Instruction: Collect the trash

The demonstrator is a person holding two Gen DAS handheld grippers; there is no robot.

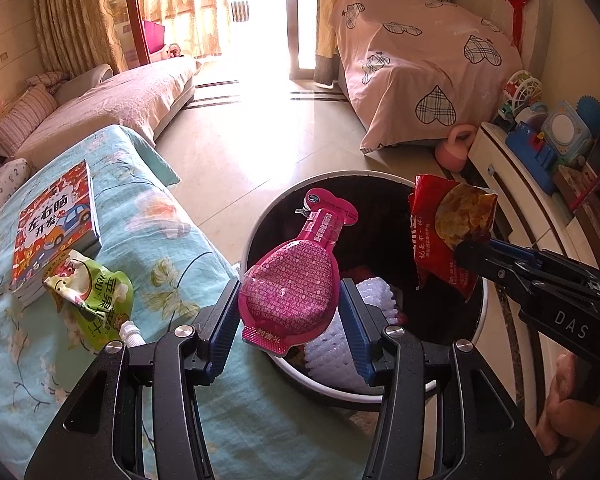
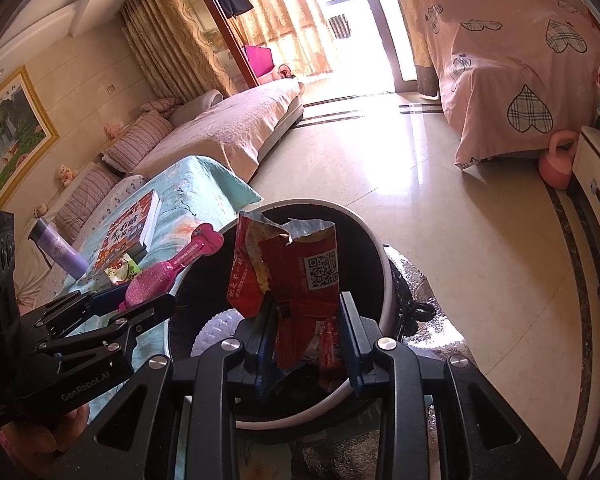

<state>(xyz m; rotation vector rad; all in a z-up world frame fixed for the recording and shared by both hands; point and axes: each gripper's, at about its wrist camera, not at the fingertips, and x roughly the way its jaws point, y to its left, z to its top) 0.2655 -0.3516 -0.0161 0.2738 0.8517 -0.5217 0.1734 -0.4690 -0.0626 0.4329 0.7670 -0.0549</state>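
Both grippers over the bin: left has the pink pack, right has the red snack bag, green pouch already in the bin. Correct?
One error: the green pouch is not in the bin. The left wrist view shows it lying on the blue floral cloth beside the book. The rest holds: left gripper grips the pink pack, right gripper the red snack bag.

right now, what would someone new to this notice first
Two pieces of trash held over the round bin: a bright pink pouch clamped in the left tongs, and beside it a torn red snack bag gripped in the right tongs. On the teal flowered cover to the bin's left, a green drink pouch lies against a children's book.
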